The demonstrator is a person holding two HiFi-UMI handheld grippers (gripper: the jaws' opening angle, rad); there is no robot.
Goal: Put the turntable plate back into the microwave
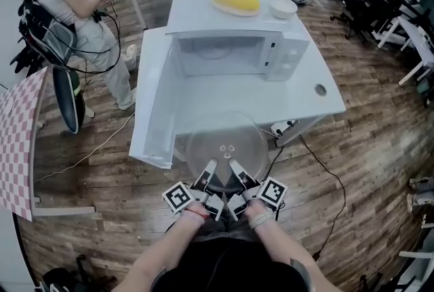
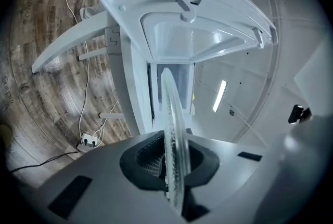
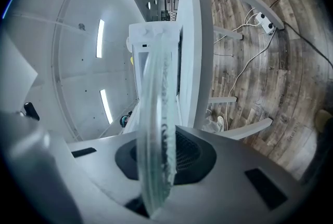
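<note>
Wood-plank floor (image 1: 366, 148), open room with several white tables; a white table (image 1: 319, 108) stands at centre and carries a white microwave (image 1: 230, 53). The microwave door (image 1: 152, 101) is swung fully open to the left, and the cavity is exposed, facing the person. On the microwave roof lie a yellow item (image 1: 237, 3) and, just right of it, a white bowl (image 1: 283, 8). A power strip (image 1: 280, 128) hangs at the table's near right edge with a cable running onto the floor. The clear glass plate (image 1: 227, 148) is outside the microwave, over the near part of the table and in front of the open cavity, roughly level; whether it rests on the tabletop cannot be told. The left gripper (image 1: 209, 172) is clamped on the plate's near rim, and the left gripper view shows the glass edge-on between the two jaws, pinched at their pads. The right gripper (image 1: 236, 172) grips the same near rim just beside the left; the right gripper view likewise shows the rim seated between closed-down jaws. The two grippers sit side by side, angled slightly apart. At upper left a second person (image 1: 74, 6) stands well apart from the table, holding marked grippers. A red-checked cloth (image 1: 20, 141) covers a surface at the left edge.
</note>
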